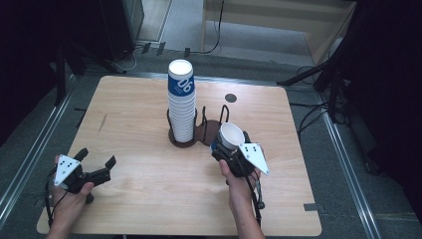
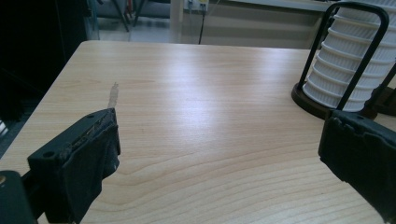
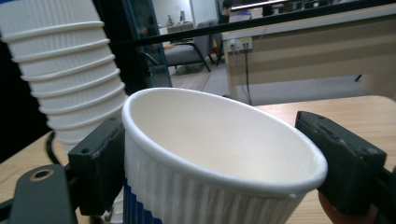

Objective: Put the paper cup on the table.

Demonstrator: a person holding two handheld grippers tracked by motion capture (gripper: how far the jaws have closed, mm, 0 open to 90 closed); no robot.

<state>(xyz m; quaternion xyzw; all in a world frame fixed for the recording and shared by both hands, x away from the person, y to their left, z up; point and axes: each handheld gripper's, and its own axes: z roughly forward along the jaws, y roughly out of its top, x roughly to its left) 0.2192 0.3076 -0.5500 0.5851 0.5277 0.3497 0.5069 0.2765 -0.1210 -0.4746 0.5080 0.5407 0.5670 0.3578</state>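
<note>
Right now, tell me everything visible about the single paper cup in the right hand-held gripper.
The single paper cup is white and ribbed, with a blue printed patch low on its side and a rolled rim. It looks empty, mouth up and tilted. The right hand-held gripper clamps its sides, holding it beside the stack of cups in the black holder.

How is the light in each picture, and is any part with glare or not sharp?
High view: the table is evenly lit, the surroundings dark. Left gripper view: a pale sheen lies on the wood; the near jaws look soft. Right gripper view: the held cup is sharp, the room behind slightly blurred.
</note>
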